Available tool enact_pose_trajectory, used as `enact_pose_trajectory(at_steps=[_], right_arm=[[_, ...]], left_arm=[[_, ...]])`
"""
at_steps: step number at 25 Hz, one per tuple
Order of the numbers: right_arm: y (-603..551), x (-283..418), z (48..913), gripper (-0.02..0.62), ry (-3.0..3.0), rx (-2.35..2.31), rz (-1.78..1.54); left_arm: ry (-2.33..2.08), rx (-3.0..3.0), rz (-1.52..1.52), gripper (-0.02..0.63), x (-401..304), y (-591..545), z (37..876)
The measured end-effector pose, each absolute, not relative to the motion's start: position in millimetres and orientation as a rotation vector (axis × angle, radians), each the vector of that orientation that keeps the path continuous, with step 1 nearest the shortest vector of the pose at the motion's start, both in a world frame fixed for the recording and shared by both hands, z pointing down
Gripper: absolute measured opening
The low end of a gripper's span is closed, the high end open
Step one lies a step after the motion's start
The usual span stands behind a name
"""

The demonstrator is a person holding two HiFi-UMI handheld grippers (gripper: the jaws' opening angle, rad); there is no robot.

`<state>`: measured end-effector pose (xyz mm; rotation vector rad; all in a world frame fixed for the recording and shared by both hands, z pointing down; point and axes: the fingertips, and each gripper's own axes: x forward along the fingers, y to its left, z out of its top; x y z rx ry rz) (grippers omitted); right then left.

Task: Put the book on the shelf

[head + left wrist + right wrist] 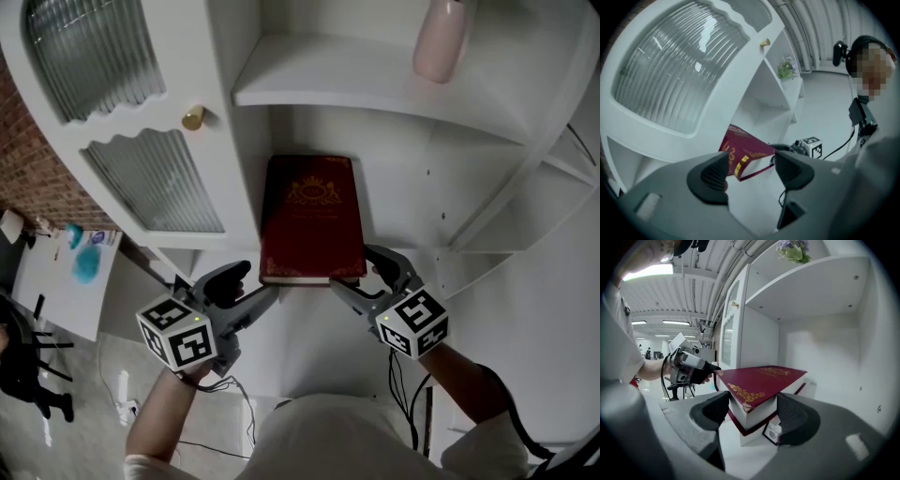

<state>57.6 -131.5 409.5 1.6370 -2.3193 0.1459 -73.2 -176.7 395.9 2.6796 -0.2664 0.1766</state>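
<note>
From the head view, the book lies flat, cover up, on a white shelf of a cabinet, with its near edge at the shelf's front lip. The left gripper comes in at 7 o'clock of the book, its tips just beside the near-left corner. The right gripper comes in at 5 o'clock and straddles the near-right corner. A ribbed glass door with a brass knob stands at 10 o'clock of the book, and a pink vase sits on a higher shelf at 1 o'clock. In the left gripper view, the left gripper's jaws stand wide and press on nothing. The book's spine corner shows in the gap just past them, nearer the 9 o'clock pad; whether it touches that pad I cannot tell. The right gripper's cube sits at 3 o'clock of the book, the door fills the frame toward 10 o'clock, and flowers show at 1 o'clock. In the right gripper view, the right gripper's jaws are narrower and hold the book's near corner, one pad against the page edge on each side. The lower cover sags a little under the pages, with a small label just below at 6 o'clock. At 9 o'clock a hand holds the left gripper at the book's other near corner. Flowers stand at 12 o'clock on the upper shelf.
</note>
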Motion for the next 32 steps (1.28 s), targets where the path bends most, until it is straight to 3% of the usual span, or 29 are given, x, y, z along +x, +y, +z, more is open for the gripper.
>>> enact_pose_trajectory(at_steps=[16,18,21,25,28,32], right_arm=[[-170,82,409,0.291,-2.201,1.748,0.197],[-155,80,407,0.289,-2.205,1.765,0.199],[-122,66,408,0.231,-2.257,1.796,0.227],[-73,44,422,0.065,-2.314,1.84,0.254],[-42,33,438,0.018,-2.33,1.919,0.349],[-13,24,458,0.003,-2.335,1.959,0.4]], left_arm=[[-0.265,2.671,0.188,0.325,-90,-166,419],[-0.309,2.701,0.194,0.3,-97,-164,421],[-0.367,2.743,0.196,0.253,-110,-156,427],[-0.424,2.737,0.199,0.168,-124,-141,448],[-0.434,2.738,0.227,0.122,-131,-124,464],[-0.418,2.722,0.252,0.092,-134,-101,485]])
